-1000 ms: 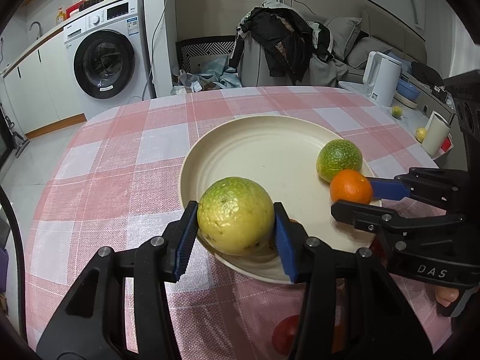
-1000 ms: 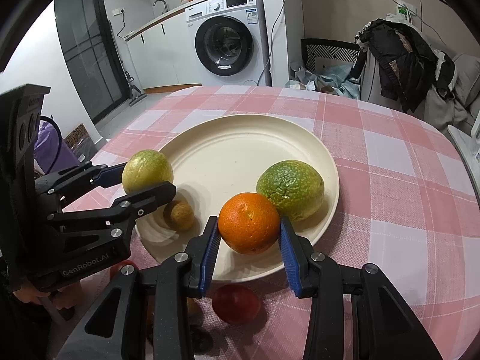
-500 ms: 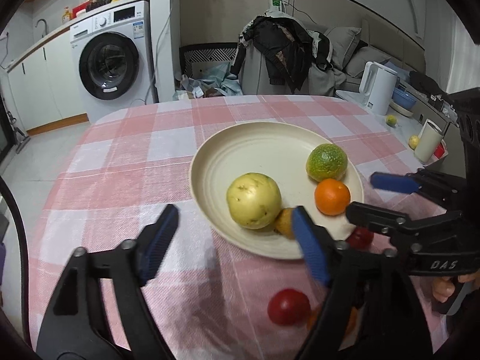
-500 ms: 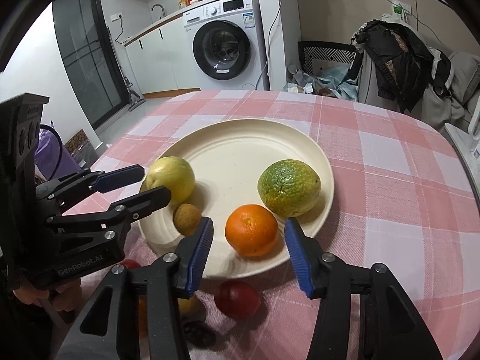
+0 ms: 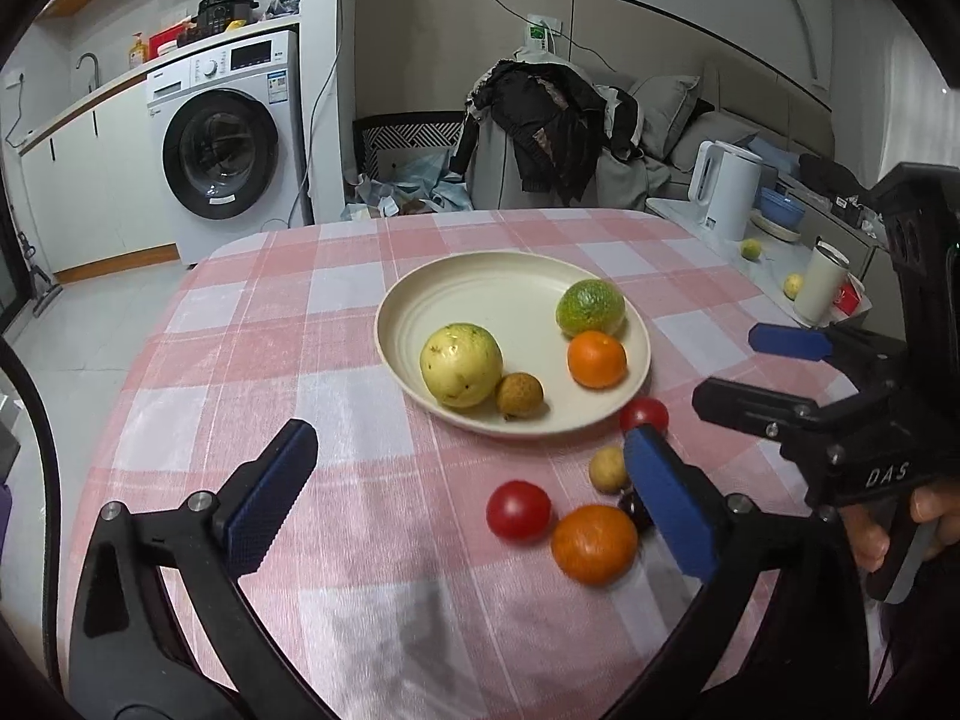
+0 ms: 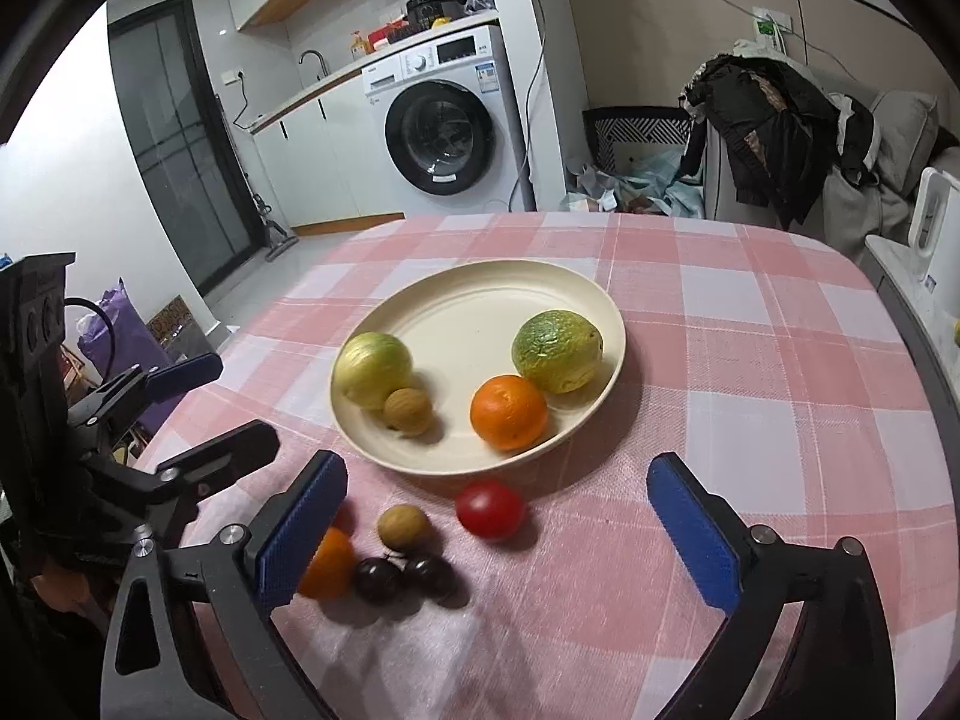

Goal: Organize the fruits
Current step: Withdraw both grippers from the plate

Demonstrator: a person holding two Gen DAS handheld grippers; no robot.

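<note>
A cream plate (image 5: 480,288) (image 6: 480,306) on the pink checked tablecloth holds a yellow-green fruit (image 5: 461,365) (image 6: 373,369), a small brown fruit (image 5: 519,395) (image 6: 408,411), an orange (image 5: 596,359) (image 6: 509,411) and a green fruit (image 5: 590,306) (image 6: 557,350). On the cloth in front of the plate lie two red tomatoes (image 5: 518,509) (image 6: 489,509), a second orange (image 5: 594,542) (image 6: 327,564), a small tan fruit (image 5: 607,468) (image 6: 403,528) and dark round fruits (image 6: 402,577). My left gripper (image 5: 468,504) and right gripper (image 6: 495,531) are both open and empty, held above the loose fruits.
A side counter at the right carries a white kettle (image 5: 723,189), a cup (image 5: 827,283) and small fruits. A washing machine (image 5: 231,144) and a chair piled with clothes (image 5: 552,126) stand beyond the table's far edge.
Both grippers let go of their fruits, the yellow-green one and the orange, which now rest on the plate. Both grippers opened wide and pulled back toward the table's near side.
</note>
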